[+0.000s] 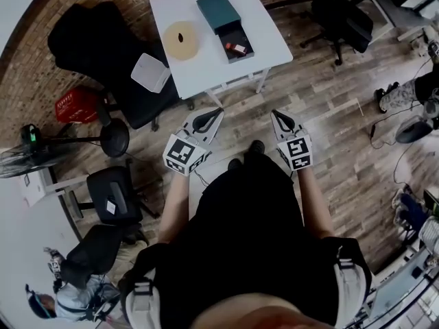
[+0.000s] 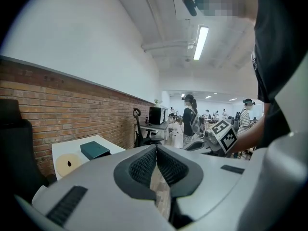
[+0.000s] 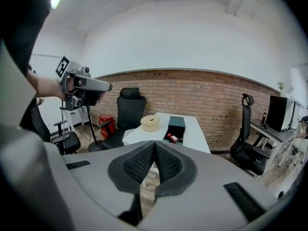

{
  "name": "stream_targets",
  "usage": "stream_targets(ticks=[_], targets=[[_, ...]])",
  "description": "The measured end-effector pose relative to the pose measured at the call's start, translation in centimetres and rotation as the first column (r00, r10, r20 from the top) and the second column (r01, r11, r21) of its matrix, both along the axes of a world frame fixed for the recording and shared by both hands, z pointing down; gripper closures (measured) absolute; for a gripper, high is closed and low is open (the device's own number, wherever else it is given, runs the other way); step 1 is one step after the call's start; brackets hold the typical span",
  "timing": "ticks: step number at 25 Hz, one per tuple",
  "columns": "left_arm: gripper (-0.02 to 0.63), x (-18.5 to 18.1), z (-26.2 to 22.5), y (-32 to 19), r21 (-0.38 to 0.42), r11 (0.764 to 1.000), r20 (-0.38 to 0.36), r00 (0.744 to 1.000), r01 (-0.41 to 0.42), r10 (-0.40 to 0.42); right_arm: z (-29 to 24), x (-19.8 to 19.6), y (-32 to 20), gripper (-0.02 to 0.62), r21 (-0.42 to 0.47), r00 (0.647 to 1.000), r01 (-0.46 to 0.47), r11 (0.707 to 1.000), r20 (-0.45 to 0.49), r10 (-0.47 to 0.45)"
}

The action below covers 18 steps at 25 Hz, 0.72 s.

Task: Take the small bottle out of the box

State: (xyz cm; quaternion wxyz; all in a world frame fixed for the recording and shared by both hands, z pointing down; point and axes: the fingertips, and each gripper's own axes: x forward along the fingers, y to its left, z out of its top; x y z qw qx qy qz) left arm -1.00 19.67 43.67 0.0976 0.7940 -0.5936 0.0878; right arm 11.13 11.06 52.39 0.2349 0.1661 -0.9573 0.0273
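Red-and-white small bottle (image 1: 236,47) lies untouched in the open box (image 1: 241,35) by the table's (image 1: 199,67) right edge, we stand well short, left gripper (image 1: 207,120) and right gripper (image 1: 283,123) both pressed together, empty, so the whole job remains.

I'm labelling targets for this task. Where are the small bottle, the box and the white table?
small bottle (image 1: 236,48): head view, its red body.
box (image 1: 218,11): head view, its teal closed part.
white table (image 1: 269,38): head view, bare top at right.
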Motion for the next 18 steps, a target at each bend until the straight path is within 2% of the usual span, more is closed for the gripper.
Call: stream_targets(ticks=[9,18], targets=[[0.583,-0.9,0.6,-4.6,-0.038,0.997,0.012,0.998,0.061,-0.06,0.5,-0.4,-5.7,0.597,-0.022,0.999,0.051,0.998,-0.008,-0.051],[0.583,-0.3,2.5,-7.7,-0.055,0.993,0.022,0.994,0.106,-0.105,1.9,-0.6,-8.7,0.597,-0.03,0.991,0.128,0.991,-0.032,-0.128]])
